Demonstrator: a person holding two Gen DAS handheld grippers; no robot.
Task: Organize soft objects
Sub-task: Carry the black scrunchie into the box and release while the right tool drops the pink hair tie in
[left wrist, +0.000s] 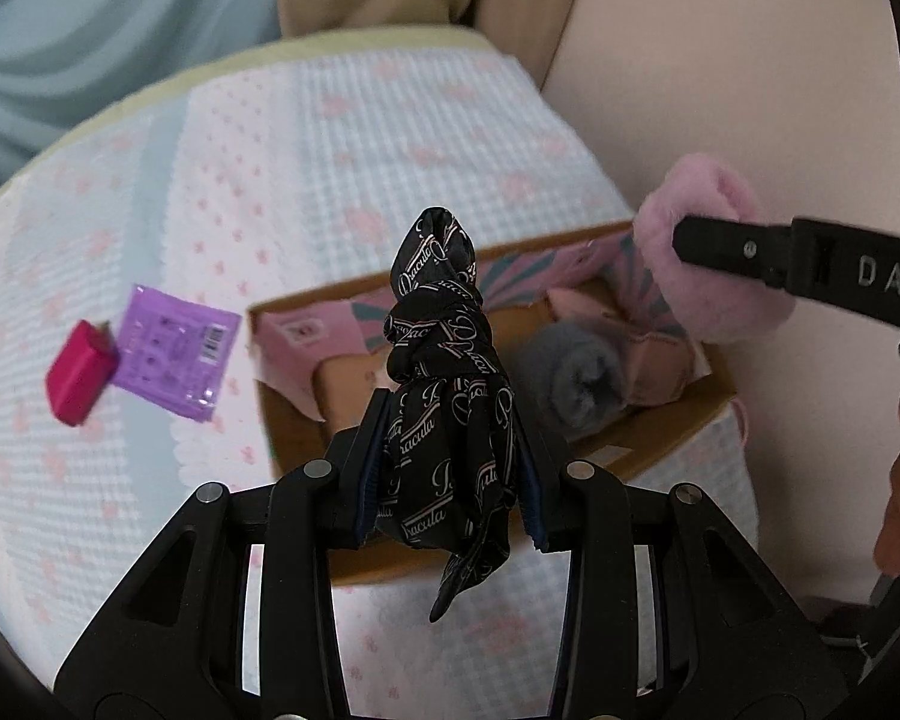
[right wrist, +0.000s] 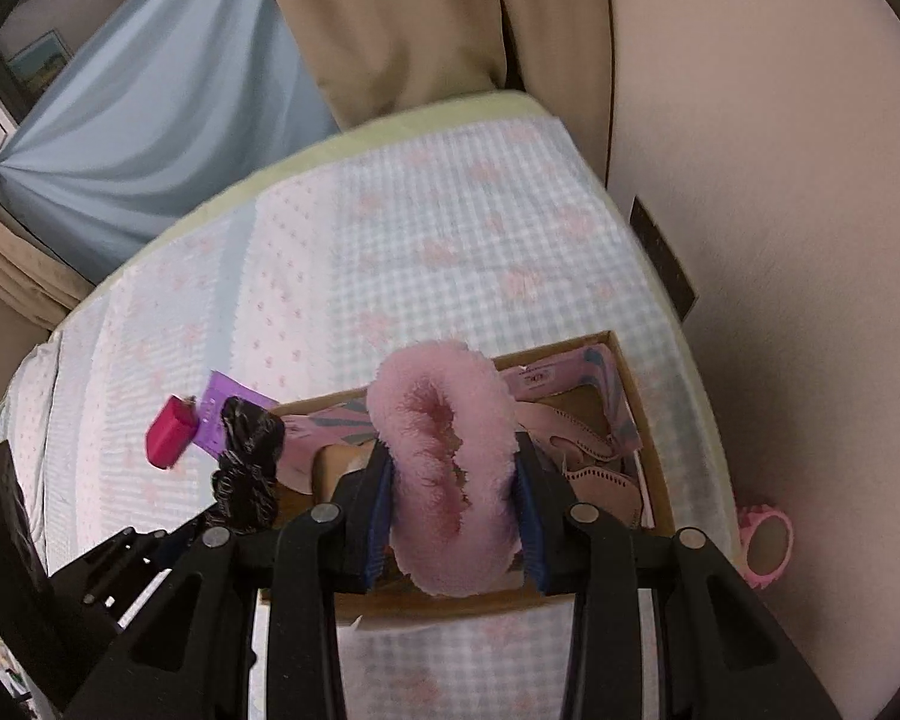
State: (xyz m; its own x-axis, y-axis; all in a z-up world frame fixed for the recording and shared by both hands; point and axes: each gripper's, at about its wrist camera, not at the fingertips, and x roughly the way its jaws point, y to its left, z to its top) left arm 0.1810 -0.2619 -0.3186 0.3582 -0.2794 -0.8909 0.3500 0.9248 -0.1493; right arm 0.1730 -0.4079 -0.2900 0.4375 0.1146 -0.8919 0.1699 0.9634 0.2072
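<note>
My left gripper (left wrist: 450,468) is shut on a black printed scrunchie (left wrist: 444,372) and holds it above the near side of an open cardboard box (left wrist: 660,444). My right gripper (right wrist: 456,510) is shut on a fluffy pink scrunchie (right wrist: 444,450), held over the same box (right wrist: 654,462); the pink scrunchie also shows at the right of the left wrist view (left wrist: 708,258). A grey fuzzy scrunchie (left wrist: 576,384) and pink face masks (left wrist: 648,354) lie inside the box. The black scrunchie shows at the left of the right wrist view (right wrist: 246,462).
The box rests on a bed (left wrist: 354,138) with a blue-and-pink checked cover. A purple packet (left wrist: 174,348) and a magenta block (left wrist: 78,378) lie left of the box. A wall (left wrist: 720,60) is close on the right. A pink ring-shaped item (right wrist: 768,546) lies by the wall.
</note>
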